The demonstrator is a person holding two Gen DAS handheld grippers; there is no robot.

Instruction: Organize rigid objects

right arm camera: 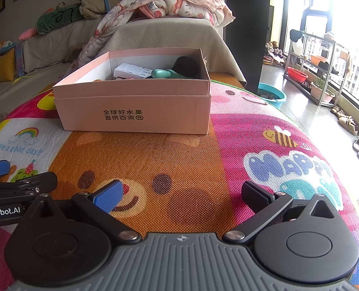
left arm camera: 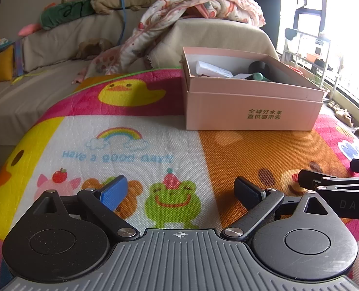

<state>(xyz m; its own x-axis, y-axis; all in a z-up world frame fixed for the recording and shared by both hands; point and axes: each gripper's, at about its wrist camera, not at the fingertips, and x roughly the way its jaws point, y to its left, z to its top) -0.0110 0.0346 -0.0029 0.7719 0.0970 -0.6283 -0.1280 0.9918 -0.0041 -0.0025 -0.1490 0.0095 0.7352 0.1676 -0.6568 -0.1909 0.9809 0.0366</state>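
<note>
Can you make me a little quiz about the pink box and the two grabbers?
1. True or false: the pink box has a lid on.
2. Which colour is the rounded thing in the box: A teal, B red, C yellow?
3. Fill in: both the left gripper and the right gripper hold ____.

Key: 1 false, it is open on top. 2 A. 3 nothing; the jaws stand apart over the play mat.
</note>
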